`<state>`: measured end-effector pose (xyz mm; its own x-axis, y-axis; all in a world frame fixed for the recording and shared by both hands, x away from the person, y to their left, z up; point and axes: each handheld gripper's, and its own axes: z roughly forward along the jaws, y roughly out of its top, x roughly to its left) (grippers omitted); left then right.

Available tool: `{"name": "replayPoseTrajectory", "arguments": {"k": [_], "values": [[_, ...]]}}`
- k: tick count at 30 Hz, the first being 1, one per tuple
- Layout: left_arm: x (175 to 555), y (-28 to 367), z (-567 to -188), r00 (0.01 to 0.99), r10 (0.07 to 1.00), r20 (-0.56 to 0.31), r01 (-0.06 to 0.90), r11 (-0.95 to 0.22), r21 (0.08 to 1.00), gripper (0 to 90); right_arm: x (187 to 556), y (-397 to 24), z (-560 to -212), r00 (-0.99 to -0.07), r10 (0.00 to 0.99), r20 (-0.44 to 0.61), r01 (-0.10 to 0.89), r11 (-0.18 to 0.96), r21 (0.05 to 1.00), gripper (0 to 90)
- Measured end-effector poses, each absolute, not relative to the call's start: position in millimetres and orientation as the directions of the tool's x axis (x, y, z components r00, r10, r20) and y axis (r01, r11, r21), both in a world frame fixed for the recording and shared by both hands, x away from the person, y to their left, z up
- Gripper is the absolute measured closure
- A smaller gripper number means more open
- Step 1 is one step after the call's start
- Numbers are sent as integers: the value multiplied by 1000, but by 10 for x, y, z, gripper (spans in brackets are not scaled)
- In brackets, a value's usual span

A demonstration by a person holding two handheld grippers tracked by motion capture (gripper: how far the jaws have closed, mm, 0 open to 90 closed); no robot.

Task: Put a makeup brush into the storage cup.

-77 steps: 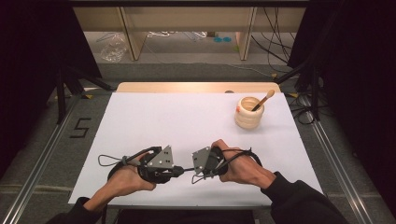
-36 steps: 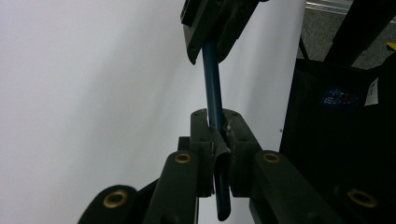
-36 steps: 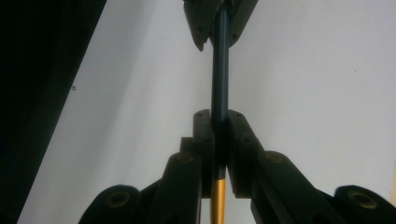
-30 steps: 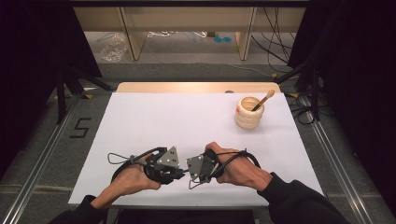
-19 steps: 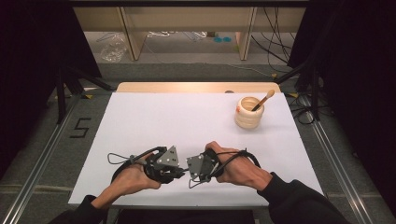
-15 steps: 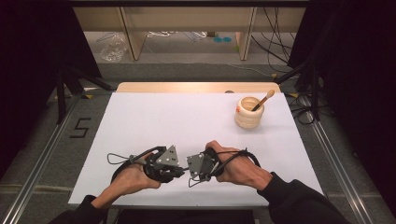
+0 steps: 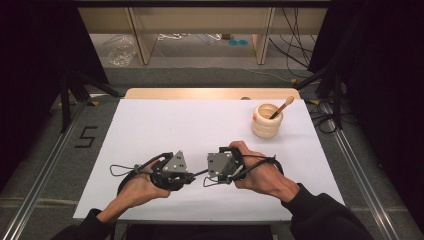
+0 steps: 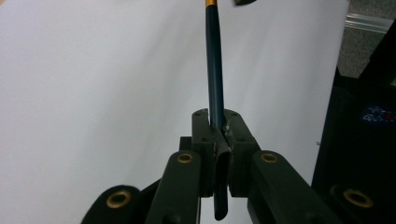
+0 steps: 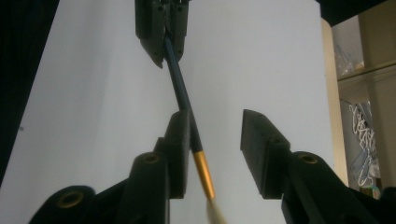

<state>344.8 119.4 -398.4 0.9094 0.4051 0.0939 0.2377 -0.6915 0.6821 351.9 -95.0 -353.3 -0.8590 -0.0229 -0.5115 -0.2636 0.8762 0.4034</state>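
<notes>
- Between your two hands, low over the white table (image 7: 165, 120), the dark-handled brush (image 8: 215, 74) spans from gripper to gripper.
- Your left gripper (image 8: 219, 135) clamps the handle's end tight.
- Your right gripper (image 9: 212, 135) has just been opening; the brush lies against one jaw, unpinched.
- Step: handover to the left. Next: draw the right clear before moving toward the holder (image 7: 266, 121).

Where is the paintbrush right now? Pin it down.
The paintbrush is clamped by its dark handle in the left gripper, low over the white table; its gold ferrule lies between the right gripper's open jaws.
</notes>
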Motion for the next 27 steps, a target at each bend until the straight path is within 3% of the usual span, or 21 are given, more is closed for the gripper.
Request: {"name": "replayPoseTrajectory", "arguments": {"k": [5, 9, 15, 21, 27], "values": [[3492, 1262, -3958, 884, 461, 82, 266, -638, 723, 849, 3583, -1112, -3422, -864, 84, -496, -236, 803, 547, 557], [3527, 1331, -3910, 860, 504, 81, 275, -591, 758, 849, 3564, -1265, -3451, -894, 272, -357, -70, 701, 710, 501], [3552, 1429, -3806, 810, 582, 75, 278, -493, 825, 849, 3653, -1462, -3524, -894, 426, -136, 108, 501, 858, 452], [3578, 1495, -3760, 780, 624, 39, 273, -397, 876, 849, 3747, -1518, -3597, -894, 444, 64, 232, 334, 914, 425], [3556, 1493, -3761, 771, 637, -1, 277, -334, 901, 849, 3845, -1455, -3673, -884, 425, 193, 316, 241, 918, 399]]}}
